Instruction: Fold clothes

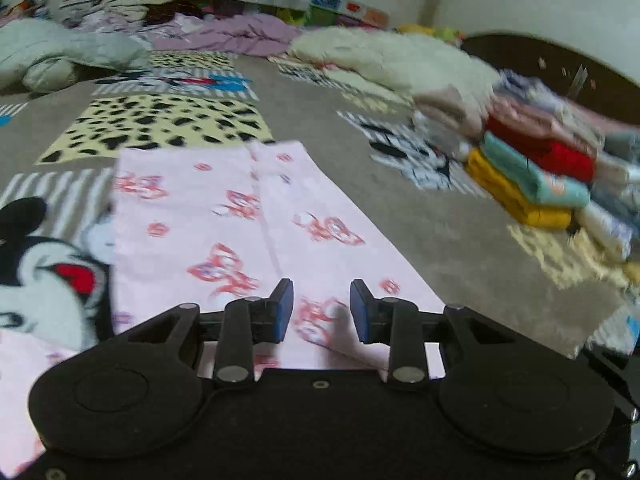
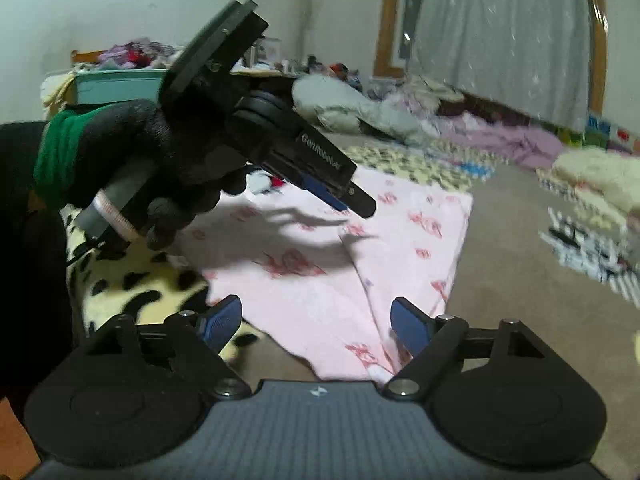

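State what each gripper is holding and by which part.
Nothing is held. The left gripper and right gripper both stand open above the pink garment, gripping no part of it.

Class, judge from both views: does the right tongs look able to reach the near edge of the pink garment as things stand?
Probably yes. The right tongs are open just above the pink garment, whose near edge lies between the fingers with nothing over it. The left tongs hover farther back, out of the way.

White lettering "GenRobot.ai" on side of left gripper (image 2: 352, 202), right wrist view; nothing else legible.
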`<state>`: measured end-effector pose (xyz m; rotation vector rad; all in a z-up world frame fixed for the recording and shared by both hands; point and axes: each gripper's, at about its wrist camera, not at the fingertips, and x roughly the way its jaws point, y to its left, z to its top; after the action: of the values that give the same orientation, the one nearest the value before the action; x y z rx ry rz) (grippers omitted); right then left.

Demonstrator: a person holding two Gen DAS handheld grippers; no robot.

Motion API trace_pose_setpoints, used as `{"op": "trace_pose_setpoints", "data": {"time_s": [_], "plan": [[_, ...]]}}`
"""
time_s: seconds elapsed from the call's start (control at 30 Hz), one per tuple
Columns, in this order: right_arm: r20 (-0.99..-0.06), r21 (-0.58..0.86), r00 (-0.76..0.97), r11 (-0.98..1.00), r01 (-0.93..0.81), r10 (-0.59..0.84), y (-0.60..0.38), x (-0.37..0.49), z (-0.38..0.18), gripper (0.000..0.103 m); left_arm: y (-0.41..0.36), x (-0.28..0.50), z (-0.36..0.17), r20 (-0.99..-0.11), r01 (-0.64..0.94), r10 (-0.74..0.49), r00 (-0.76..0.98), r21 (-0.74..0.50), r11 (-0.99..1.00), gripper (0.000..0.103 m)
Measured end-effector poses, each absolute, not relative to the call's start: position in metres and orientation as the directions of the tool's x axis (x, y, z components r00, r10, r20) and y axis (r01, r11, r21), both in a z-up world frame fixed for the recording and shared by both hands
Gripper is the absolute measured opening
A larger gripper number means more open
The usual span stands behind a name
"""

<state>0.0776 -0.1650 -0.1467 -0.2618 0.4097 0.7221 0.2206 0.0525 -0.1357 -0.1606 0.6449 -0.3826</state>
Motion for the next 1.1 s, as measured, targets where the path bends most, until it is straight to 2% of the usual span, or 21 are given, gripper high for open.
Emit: {"op": "trace_pose_setpoints", "data": {"time_s": [0.1,0.33,0.57,0.63,0.67,0.83,1.1], "plan": [[-0.441,-0.166,0.675,0.685,-0.709,0.591,-0.148,0.066,-0.145,0.071,0.084,0.218,-0.131,-0.539,0.233,-0.377,0.753,-0.318,0.919,0.03],[-0.457,-0.293,0.623,0.554,-0.779,0.635,-0.091,0.042,-0.145,0.065,0.168,0.199,-0.127,-0.525,0.031,-0.274,0.806,-0.424,0.905,0.03],[-0.472,-0.422,0.648,0.492,-0.762,0.598,-0.033,0.028,-0.143,0.056,0.24,0.174,-0.132,-0.531,-0.178,-0.15,0.834,-0.516,0.838,0.03],[-0.488,-0.434,0.651,0.486,-0.759,0.581,-0.019,0.032,-0.143,0.044,0.26,0.165,-0.134,-0.534,-0.232,-0.107,0.839,-0.529,0.816,0.031],[-0.487,-0.459,0.665,0.482,-0.746,0.566,-0.012,0.033,-0.145,0.044,0.268,0.161,-0.135,-0.533,-0.248,-0.097,0.841,-0.537,0.806,0.031],[-0.496,-0.553,0.712,0.451,-0.701,0.498,0.013,0.034,-0.155,0.041,0.294,0.148,-0.138,-0.517,-0.269,-0.105,0.85,-0.597,0.756,0.031],[-0.494,-0.65,0.755,0.394,-0.65,0.431,0.022,0.026,-0.161,0.041,0.275,0.158,-0.128,-0.487,-0.185,-0.166,0.858,-0.593,0.784,0.031]]}}
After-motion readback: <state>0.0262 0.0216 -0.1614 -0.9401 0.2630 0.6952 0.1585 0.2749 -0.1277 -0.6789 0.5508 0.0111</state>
